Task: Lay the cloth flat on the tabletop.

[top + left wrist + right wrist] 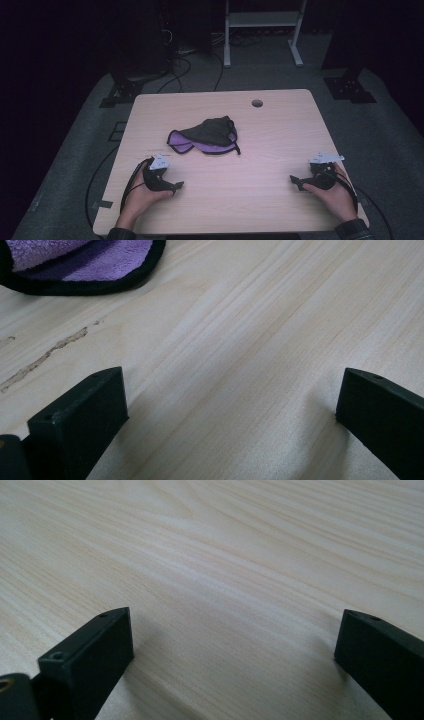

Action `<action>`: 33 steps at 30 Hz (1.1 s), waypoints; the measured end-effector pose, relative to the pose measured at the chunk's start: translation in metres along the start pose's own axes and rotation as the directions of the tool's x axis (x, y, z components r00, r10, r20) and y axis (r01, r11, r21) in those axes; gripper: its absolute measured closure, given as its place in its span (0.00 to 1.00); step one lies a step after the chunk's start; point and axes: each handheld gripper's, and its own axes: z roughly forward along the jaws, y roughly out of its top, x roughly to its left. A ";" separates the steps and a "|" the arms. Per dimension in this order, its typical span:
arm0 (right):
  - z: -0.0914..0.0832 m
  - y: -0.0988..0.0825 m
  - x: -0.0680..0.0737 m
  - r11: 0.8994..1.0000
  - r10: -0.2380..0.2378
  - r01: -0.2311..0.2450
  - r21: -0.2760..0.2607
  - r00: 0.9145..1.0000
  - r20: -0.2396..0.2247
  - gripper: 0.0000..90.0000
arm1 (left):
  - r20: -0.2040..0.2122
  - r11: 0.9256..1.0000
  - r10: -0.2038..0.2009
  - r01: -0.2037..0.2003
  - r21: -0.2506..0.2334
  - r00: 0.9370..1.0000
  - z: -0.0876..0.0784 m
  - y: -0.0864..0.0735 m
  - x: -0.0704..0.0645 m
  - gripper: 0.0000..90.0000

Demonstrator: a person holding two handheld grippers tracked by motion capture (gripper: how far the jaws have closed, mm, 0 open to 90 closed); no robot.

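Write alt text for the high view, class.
A crumpled black and purple cloth lies mid-table, untouched. Nearer the person, the left gripper and right gripper rest apart on the wood, jaws open and empty.

A square, pale wood-grain table [250, 200] carries it all — a small round hole [257, 103] sits near its far edge. Around the middle, slightly toward the far side, lies a crumpled cloth [207, 136], black outside with a purple fleecy lining and black trim. In the left gripper view a thin scuff mark [47, 355] streaks the wood just beside the cloth's edge.
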 end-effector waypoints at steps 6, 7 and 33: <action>0.000 0.000 0.000 1.000 -0.002 0.002 0.000 1.000 -0.002 0.02 | -0.020 1.000 -0.017 0.017 -0.012 1.000 -0.001 0.000 -0.001 0.02; 0.000 0.000 0.000 1.000 -0.002 0.002 0.000 1.000 -0.002 0.02 | -0.018 1.000 -0.018 0.017 -0.023 1.000 -0.002 0.000 -0.002 0.06; 0.000 0.000 0.000 1.000 -0.008 0.008 0.000 1.000 -0.006 0.02 | 0.039 0.992 -0.021 0.026 -0.123 0.999 -0.011 0.048 0.012 0.45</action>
